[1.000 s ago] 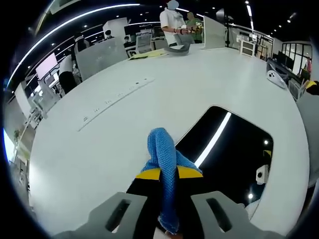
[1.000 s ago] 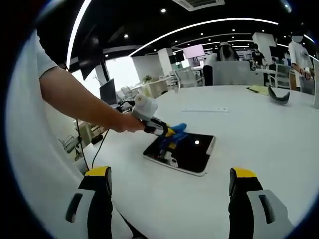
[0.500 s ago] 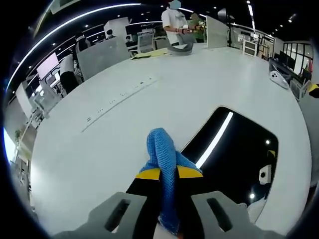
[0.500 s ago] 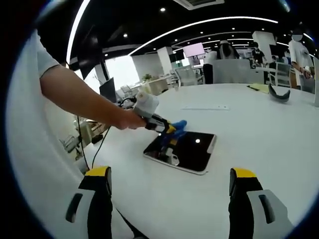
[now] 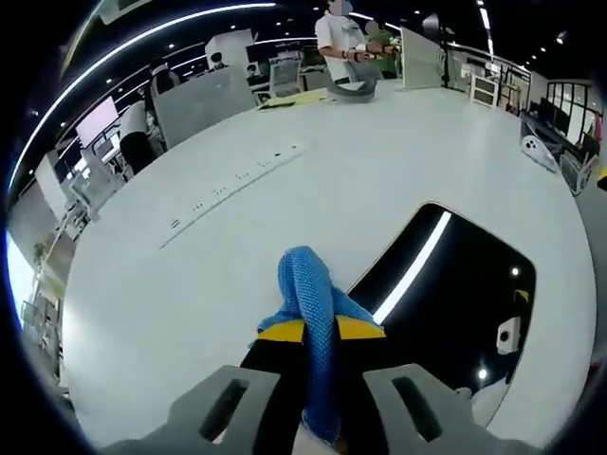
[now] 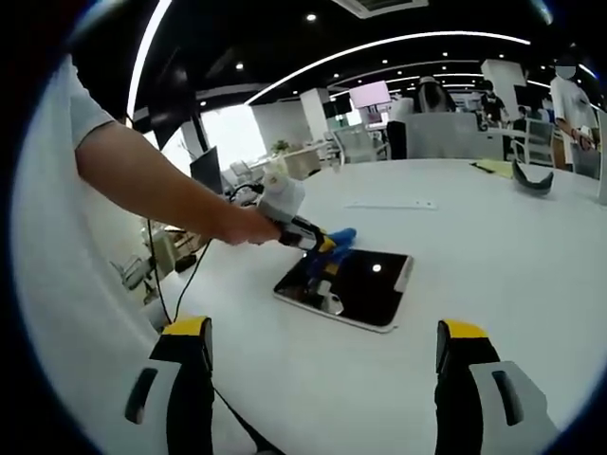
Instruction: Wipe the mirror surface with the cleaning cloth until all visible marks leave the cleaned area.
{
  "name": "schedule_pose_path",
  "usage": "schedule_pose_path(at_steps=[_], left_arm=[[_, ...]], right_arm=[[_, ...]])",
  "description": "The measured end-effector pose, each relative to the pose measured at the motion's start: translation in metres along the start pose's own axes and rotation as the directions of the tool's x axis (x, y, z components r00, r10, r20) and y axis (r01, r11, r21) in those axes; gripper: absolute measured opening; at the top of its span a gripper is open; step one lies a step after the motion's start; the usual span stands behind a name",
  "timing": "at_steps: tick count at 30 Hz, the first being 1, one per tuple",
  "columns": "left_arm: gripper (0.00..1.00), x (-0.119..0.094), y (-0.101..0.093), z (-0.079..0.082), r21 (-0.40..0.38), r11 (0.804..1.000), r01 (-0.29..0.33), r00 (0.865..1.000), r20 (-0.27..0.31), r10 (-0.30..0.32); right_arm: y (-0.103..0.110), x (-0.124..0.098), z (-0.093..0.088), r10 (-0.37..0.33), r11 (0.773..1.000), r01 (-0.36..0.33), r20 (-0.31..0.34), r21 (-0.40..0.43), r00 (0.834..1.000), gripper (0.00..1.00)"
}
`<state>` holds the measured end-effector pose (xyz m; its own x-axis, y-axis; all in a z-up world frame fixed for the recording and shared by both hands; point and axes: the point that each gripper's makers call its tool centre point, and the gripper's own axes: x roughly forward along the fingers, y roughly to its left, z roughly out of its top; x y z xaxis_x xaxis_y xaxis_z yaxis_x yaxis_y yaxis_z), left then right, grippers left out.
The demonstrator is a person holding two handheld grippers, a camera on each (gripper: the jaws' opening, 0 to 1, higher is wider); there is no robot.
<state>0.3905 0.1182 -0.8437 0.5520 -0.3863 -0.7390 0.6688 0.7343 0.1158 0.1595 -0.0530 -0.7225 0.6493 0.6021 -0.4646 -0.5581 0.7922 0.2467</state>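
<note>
Blue mesh cloth, yellow-tipped tongs

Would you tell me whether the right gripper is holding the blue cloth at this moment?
No, the right gripper stands open and empty over the table, while the left gripper holds the blue cloth.

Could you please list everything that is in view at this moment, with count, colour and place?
Rectangular mirror with rounded corners: one, dark reflecting glass, flat on the table.
Blue mesh cleaning cloth: one, clamped in the left gripper, at the mirror's edge.
Round white table: one, under the mirror.
Long white strip: one, on the table beyond the mirror.
Dark curved object: one, at the far table edge.
People in the background: several, standing or seated beyond the table.
Left gripper: yellow-tipped, shut on the cloth.
Right gripper: yellow-tipped, open, apart from the mirror.
Person's bare arm: one, holding the left gripper.
</note>
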Motion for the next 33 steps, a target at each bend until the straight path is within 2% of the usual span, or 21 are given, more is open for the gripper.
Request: schedule_pose_path(at_steps=[3,33], left_arm=[[0.08,-0.001,0.000,0.000,-0.052,0.999,0.000,1.000,-0.002,0.000],[0.07,-0.018,-0.009,-0.018,-0.083,0.996,-0.029,1.000,-0.009,0.028]], right_arm=[[-0.002,-0.002,-0.001,-0.007,1.000,0.007,-0.002,0.006,1.000,0.98],[0.004,-0.009,0.005,-0.005,1.000,0.005,0.023,-0.014,1.000,0.98]])
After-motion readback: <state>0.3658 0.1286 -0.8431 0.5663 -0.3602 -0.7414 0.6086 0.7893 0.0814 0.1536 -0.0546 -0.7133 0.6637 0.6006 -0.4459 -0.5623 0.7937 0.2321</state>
